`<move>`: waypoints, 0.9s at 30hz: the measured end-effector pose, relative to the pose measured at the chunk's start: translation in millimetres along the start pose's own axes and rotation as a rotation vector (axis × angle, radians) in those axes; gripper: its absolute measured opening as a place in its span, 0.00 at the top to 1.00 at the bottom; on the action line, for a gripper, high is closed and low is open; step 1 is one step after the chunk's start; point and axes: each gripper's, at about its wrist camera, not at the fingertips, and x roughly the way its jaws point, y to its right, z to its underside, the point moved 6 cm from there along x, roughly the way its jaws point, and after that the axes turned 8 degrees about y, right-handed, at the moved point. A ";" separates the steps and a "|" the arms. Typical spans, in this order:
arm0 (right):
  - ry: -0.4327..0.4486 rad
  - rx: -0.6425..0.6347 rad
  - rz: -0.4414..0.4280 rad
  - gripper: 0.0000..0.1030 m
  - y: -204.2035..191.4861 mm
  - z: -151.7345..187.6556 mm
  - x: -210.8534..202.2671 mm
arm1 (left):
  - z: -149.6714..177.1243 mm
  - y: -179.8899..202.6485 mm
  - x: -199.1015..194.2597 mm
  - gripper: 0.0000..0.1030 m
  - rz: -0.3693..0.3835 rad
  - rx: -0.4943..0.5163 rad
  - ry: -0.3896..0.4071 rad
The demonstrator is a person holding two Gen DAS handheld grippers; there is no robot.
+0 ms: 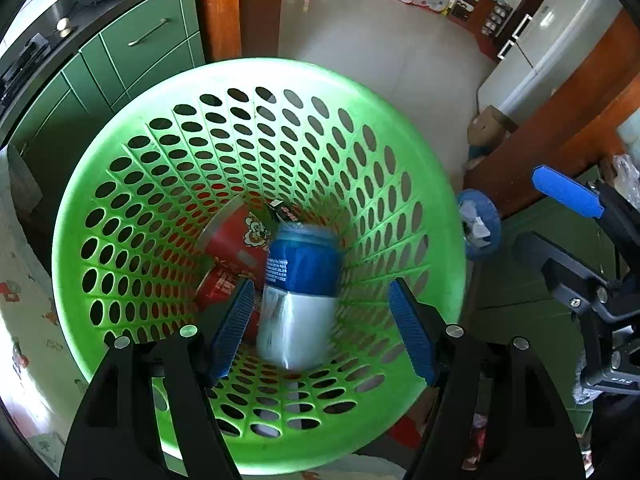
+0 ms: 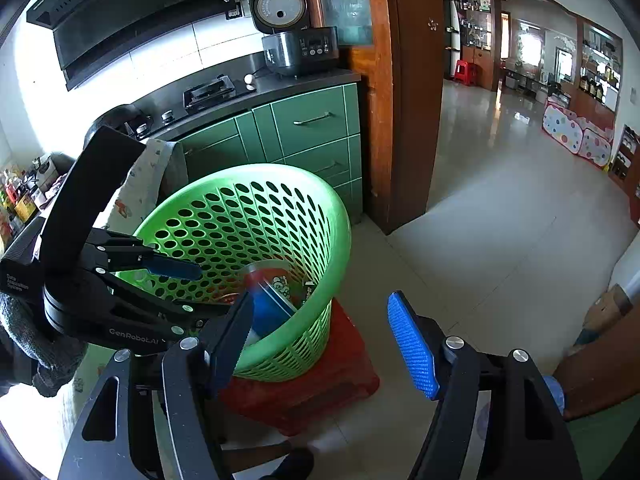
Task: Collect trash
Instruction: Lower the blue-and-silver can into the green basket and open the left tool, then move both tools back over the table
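Observation:
A green perforated basket (image 1: 168, 92) fills the left wrist view; it also shows in the right wrist view (image 2: 280, 184). A blue and white can (image 1: 300, 292), motion-blurred, is inside it, free of both pads, above a red cup (image 1: 236, 236) and a red can (image 1: 218, 286). My left gripper (image 1: 322, 328) is open over the basket mouth. My right gripper (image 2: 322, 340) is open and empty beside the basket's right. The blurred can (image 2: 270, 312) shows there too.
The basket stands on a red stool (image 2: 304, 392). Green kitchen cabinets (image 2: 312, 132) are behind it, a wooden door frame (image 2: 400, 92) to the right, tiled floor (image 2: 500, 220) beyond. A blue-rimmed small bin (image 1: 478, 226) sits right of the basket.

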 end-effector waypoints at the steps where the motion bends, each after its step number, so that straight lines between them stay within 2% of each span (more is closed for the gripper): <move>1: 0.002 0.001 -0.001 0.34 -1.1 -0.1 -1.3 | 1.3 0.2 -3.8 0.33 -0.004 0.000 0.006; 11: 0.031 -0.026 -0.050 0.34 -40.9 5.8 -39.5 | 26.9 -4.9 -98.0 0.33 -0.066 -0.019 0.159; 16: 0.033 -0.081 -0.083 0.34 -77.9 11.9 -56.3 | 60.2 -14.5 -150.4 0.32 -0.109 -0.058 0.231; 19: 0.045 -0.122 -0.101 0.24 -104.6 15.4 -65.5 | 85.6 -23.7 -180.8 0.31 -0.136 -0.089 0.276; 22: 0.063 -0.163 -0.124 0.24 -131.9 17.3 -76.6 | 108.9 -33.7 -202.6 0.31 -0.166 -0.111 0.312; 27: 0.077 -0.199 -0.181 0.23 -174.6 20.8 -88.1 | 147.8 -50.5 -244.4 0.23 -0.220 -0.158 0.374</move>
